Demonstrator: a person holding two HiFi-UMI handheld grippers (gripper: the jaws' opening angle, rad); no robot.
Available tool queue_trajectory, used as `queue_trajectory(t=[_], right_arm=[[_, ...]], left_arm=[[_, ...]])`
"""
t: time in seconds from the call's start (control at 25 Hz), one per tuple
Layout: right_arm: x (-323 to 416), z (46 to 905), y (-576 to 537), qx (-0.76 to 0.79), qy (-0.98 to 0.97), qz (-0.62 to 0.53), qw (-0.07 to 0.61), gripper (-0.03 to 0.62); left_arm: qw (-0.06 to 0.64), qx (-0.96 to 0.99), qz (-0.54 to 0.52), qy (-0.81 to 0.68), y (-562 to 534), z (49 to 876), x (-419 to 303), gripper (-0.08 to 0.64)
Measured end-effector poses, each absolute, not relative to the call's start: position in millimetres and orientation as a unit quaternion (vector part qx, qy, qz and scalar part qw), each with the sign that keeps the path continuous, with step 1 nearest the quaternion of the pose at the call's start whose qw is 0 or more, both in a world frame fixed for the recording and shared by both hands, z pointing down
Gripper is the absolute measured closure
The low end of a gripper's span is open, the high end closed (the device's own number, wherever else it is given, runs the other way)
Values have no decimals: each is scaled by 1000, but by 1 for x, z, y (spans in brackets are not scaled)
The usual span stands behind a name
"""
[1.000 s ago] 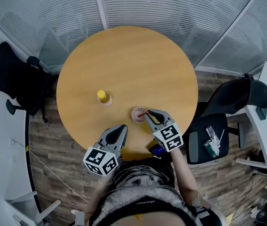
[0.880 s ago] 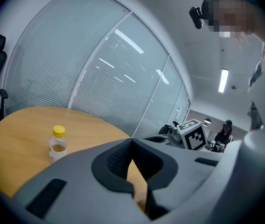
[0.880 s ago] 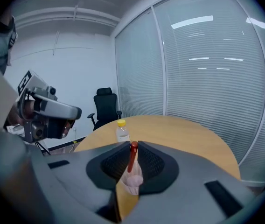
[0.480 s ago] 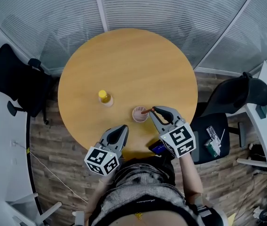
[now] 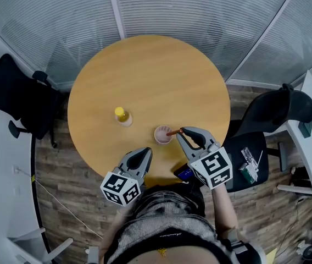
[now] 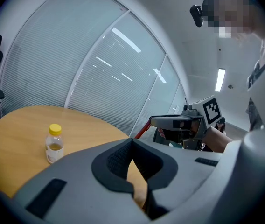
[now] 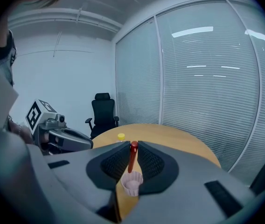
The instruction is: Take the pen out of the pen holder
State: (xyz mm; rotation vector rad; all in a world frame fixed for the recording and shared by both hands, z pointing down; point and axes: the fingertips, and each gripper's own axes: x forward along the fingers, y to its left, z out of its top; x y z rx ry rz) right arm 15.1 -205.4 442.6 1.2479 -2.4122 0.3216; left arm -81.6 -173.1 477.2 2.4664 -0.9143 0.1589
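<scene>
At the far left of the counter (image 5: 145, 70), a small yellow-capped bottle (image 5: 122, 115) stands well apart from the work; you can ignore it. Your left gripper (image 5: 144, 152) hovers over the near edge with its jaws drawn together on nothing. Only a thin wedge of counter shows below the pads, and it plays no part here.

To its right sits the pink pen holder (image 5: 163, 135), upright, with the red pen (image 5: 173, 131) leaning out of it toward your right side. Your right gripper (image 5: 183, 131) is the nearer one by far. Its jaws are clamped on the upper end of the pen, which runs between the pads with its long axis pointing down into the holder's mouth. In the right gripper view the pen's lower tip reaches the rim, and you cannot tell whether it has cleared it.

The holder lies directly below and beyond the jaws, so pull back along the pen's own axis, up and away, not sideways, or the light cup may tip.
</scene>
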Motion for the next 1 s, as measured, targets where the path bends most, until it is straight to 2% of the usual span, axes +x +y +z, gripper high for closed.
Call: queue_trajectory(t=[1.0], right_arm=[[13, 451, -211, 434, -867, 119, 213, 531]], left_arm=[[257, 906, 67, -330, -176, 485, -75, 555]])
